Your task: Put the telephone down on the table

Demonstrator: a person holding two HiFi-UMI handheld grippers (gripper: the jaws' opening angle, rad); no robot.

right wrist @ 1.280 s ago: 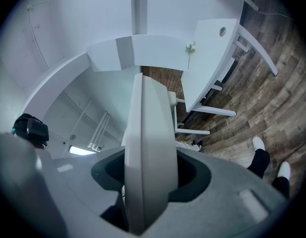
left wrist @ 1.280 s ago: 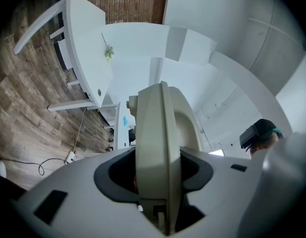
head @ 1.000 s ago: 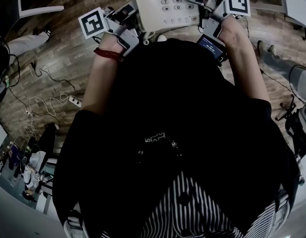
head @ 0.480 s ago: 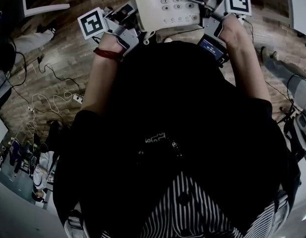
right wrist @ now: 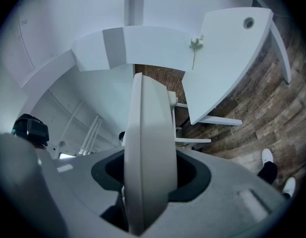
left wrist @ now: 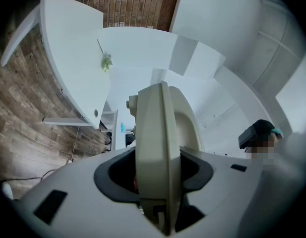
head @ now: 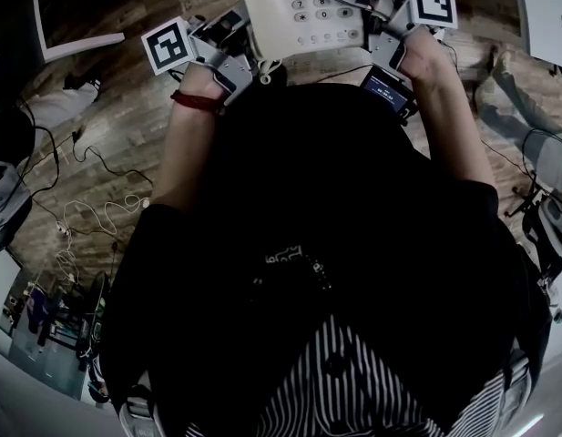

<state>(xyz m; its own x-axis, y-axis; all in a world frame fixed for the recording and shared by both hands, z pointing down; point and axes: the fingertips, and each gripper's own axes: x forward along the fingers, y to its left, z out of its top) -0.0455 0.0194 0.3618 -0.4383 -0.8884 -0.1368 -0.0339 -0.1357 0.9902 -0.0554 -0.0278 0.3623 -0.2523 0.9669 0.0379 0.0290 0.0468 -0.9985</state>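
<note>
I hold a white push-button telephone (head: 294,7) in the air in front of the person's chest, over the wooden floor, at the top of the head view. My left gripper (head: 237,27) is shut on its left edge, and the right gripper (head: 376,9) is shut on its right edge. In the left gripper view the telephone (left wrist: 160,143) stands edge-on between the jaws, which close against both its faces. The right gripper view shows the telephone's other edge (right wrist: 150,148) wedged between the jaws in the same way. The person's torso hides whatever lies below the telephone.
A white table (left wrist: 73,58) with a small green item (left wrist: 106,62) stands ahead; the right gripper view also shows this table (right wrist: 227,58). Cables (head: 80,198) trail over the wooden floor at the left. A person's shoes (right wrist: 269,165) show low on the right.
Both grippers and the telephone have kept their places. Only the floor and furniture at the edges of the head view have shifted slightly.
</note>
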